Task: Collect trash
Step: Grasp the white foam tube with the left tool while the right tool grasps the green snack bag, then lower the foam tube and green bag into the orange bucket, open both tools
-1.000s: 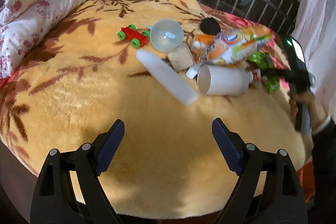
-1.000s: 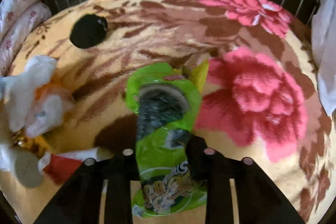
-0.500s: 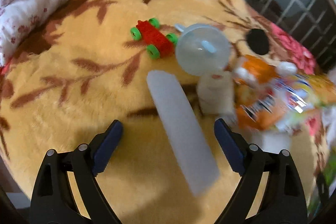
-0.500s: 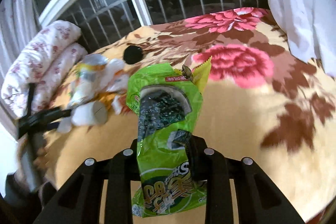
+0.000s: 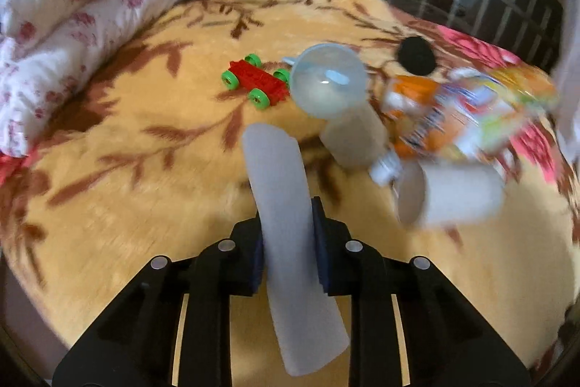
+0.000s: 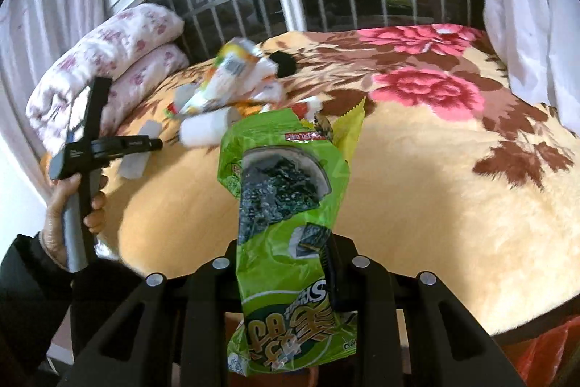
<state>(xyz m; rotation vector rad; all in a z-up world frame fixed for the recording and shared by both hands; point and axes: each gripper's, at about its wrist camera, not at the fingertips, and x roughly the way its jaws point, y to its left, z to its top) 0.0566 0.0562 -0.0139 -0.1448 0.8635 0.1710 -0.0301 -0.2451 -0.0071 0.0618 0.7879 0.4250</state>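
Both grippers are gripping trash over the blanket (image 5: pixel 119 169).
The left gripper (image 5: pixel 286 238) is closing on a white foam strip (image 5: pixel 282 205); the right gripper (image 6: pixel 282 263) is clamping a green snack bag (image 6: pixel 286 202).

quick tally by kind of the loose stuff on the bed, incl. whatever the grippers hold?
Snack wrappers: 2 - green seaweed packet, orange packet
Cardboard tubes: 2
White foam strip: 1
Clear plastic funnel: 1
Red toy car: 1
Black round thing: 1
Small white bottle, partly hidden: 1
Total: 9
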